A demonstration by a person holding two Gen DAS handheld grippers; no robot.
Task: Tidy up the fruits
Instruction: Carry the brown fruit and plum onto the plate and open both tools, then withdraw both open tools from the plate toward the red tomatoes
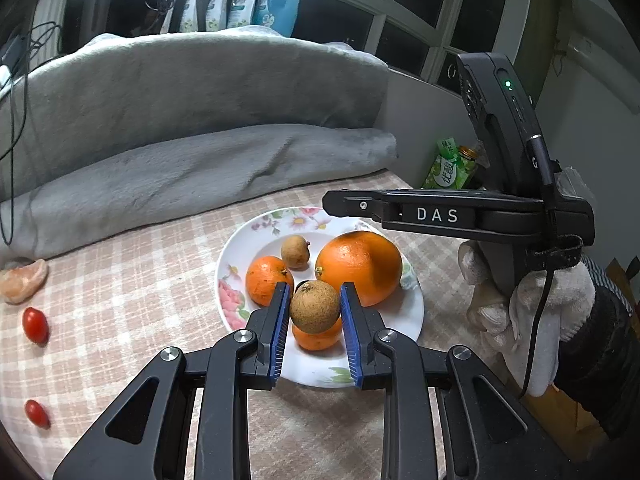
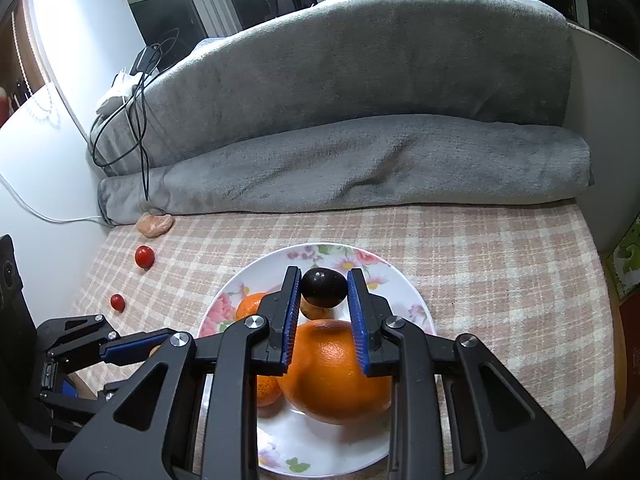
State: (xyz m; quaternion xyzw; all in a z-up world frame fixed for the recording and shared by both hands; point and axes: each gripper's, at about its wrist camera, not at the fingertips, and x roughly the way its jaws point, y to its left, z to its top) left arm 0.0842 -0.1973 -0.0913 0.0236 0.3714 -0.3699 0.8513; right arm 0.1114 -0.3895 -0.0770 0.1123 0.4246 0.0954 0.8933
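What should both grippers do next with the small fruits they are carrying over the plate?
Probably open a little wider and lift away. The left gripper has a brown fruit and the right gripper a dark fruit, both already above the plate.

— Tongs, what do they look like?
— My left tongs [image 1: 315, 314]: black linkage arms, silver screws, ribbed blue pads [image 1: 281, 322]. Right tongs [image 2: 324, 312] the same, "DAS" in white on the side.
— Worn?
— White knit glove [image 1: 532, 304], dark sleeve [image 1: 596, 360], black cable down it.
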